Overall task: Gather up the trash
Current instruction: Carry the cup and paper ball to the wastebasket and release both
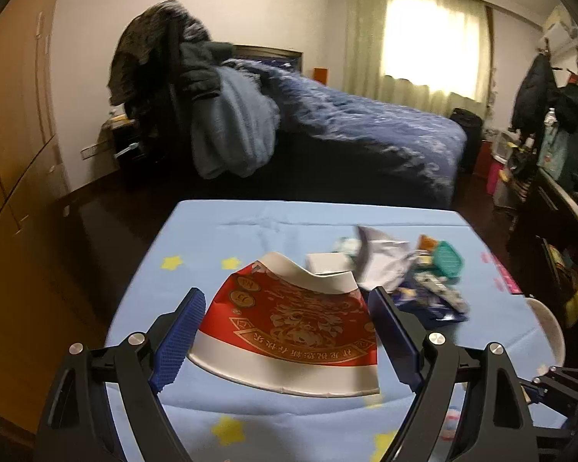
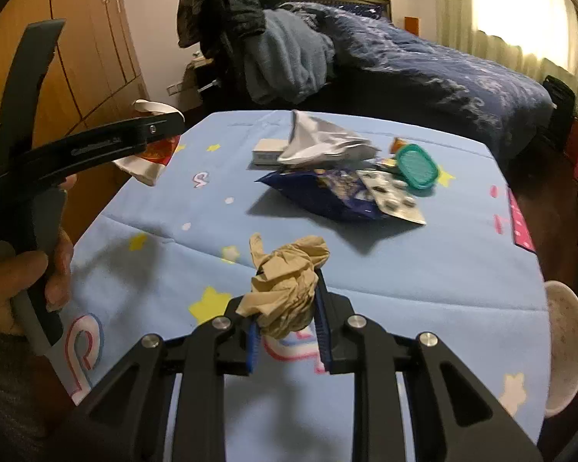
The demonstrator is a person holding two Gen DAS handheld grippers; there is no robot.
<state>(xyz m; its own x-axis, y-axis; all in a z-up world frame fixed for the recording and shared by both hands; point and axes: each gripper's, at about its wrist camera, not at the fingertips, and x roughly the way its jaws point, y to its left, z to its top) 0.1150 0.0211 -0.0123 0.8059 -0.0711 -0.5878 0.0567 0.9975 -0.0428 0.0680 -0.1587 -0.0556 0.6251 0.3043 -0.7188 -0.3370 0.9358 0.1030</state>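
Observation:
A flattened red-and-white paper cup (image 1: 289,323) sits between the wide-set blue pads of my left gripper (image 1: 287,296). Both pads touch its sides, and it is held a little above the cloth. In the right wrist view the same cup (image 2: 150,161) hangs at the left table edge under one left finger (image 2: 135,134). My right gripper (image 2: 289,281) is shut on a crumpled brown paper (image 2: 289,258), raised slightly over the light-blue star-patterned table cloth (image 2: 404,269).
Loose trash lies mid-table: a blue snack bag (image 2: 320,196), a blister pack (image 2: 393,200), a teal lid (image 2: 416,169), a white wrapper (image 2: 327,142) and a small white box (image 2: 266,156). A white round container (image 2: 562,346) stands off the right edge. A hand (image 2: 19,277) grips the left handle.

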